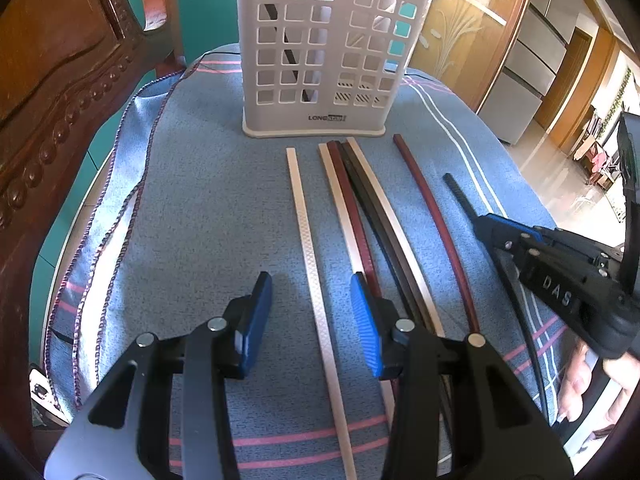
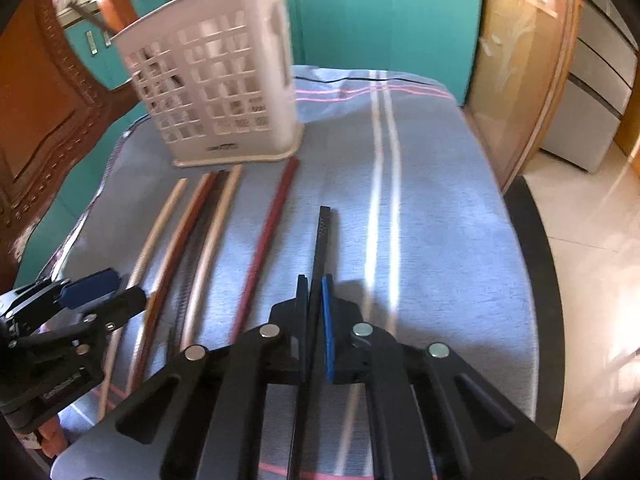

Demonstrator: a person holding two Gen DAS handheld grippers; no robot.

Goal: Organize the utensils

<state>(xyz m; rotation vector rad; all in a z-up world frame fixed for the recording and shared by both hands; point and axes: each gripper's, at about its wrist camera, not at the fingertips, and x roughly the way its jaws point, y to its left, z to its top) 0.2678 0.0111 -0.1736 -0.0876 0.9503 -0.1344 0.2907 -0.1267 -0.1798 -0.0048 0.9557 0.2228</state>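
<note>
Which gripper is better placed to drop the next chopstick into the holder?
Right. The right gripper is already shut on the black chopstick. The left gripper is open over a white chopstick, gripping nothing.

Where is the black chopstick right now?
The black chopstick is pinched in the right gripper, low in the middle of the right wrist view. It lies right of the dark red chopstick, in front of the white basket.
</note>
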